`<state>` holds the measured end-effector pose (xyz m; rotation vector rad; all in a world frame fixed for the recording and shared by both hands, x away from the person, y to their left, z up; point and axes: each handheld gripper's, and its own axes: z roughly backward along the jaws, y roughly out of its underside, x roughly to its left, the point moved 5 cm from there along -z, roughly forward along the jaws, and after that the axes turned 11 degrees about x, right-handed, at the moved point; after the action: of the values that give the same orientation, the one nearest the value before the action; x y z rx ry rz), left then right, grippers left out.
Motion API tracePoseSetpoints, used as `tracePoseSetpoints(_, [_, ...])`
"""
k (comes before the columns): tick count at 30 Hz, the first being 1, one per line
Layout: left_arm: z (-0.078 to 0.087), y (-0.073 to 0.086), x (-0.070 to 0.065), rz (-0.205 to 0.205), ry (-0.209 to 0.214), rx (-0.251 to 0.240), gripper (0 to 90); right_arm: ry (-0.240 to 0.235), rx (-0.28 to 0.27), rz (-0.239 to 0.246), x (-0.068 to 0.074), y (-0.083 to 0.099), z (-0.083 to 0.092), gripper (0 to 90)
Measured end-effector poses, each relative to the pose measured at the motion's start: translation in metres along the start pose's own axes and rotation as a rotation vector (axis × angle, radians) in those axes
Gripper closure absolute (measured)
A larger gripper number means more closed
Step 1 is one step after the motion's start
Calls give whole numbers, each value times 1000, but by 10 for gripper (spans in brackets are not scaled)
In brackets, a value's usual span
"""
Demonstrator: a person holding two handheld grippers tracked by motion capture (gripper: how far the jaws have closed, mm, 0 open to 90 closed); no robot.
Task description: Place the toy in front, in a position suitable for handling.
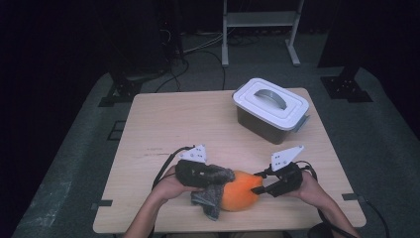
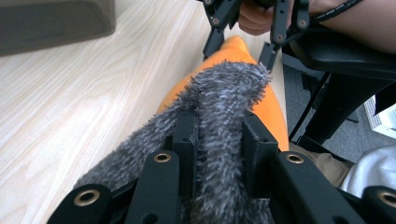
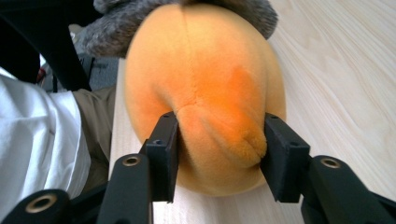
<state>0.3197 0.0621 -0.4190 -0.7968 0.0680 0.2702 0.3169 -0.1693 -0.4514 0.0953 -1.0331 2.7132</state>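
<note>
Both grippers meet at the near edge of the table (image 1: pixel 163 124), working on 1 orange plush toy (image 1: pixel 241 191) that lies there with a grey fluffy cloth (image 1: pixel 214 191) draped over its left end.

Left gripper (image 1: pixel 210 174) comes in from the left, held in the person's left hand (image 1: pixel 171 187). In the left gripper view its 2 black jaws are pressed in on a thick fold of the cloth (image 2: pixel 219 121), which bulges up between them and spreads forward over the toy (image 2: pixel 273 112). So this gripper is pinching the cloth.

Right gripper (image 1: pixel 258 188) comes in from the right, held in the right hand (image 1: pixel 309 188). In the right gripper view its 2 jaws sit on either side of the toy's narrow end (image 3: pixel 210 93), and the plush is dented where the pads bear on it, with a creased bulge squeezed out between them. This gripper is clamped on the toy. The far side of the toy in that view is capped by the cloth (image 3: pixel 121 23).

In the left gripper view, the right gripper (image 2: pixel 240 46) appears at the top, its jaws straddling the toy's tip.

Toy and cloth rest on the wood just in front of the person, between the 2 hands. Well apart, toward the far right corner of the table, stands a dark storage box with a white lid and handle (image 1: pixel 270 101).
</note>
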Motion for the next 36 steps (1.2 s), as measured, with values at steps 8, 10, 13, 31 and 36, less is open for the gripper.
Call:
tracePoseSetpoints(8, [-5,-5,-4,4,8,-15,706,7,9,-57,3,-8,5,286])
tracePoseSetpoints(10, [-7,-7,-5,-2,15,-17,706,13,3,-40,7,-14,6,280])
tracePoseSetpoints(13, [-10,-12,-8,-11,16,-15,704,39,31,-12,13,-23,2,250])
tracePoseSetpoints(31, [-7,-3,-2,25,31,-35,703,1,-6,-62,-1,-4,6,366])
tracePoseSetpoints(36, [-10,-6,-2,25,28,-32,702,55,50,-40,8,-16,10,265])
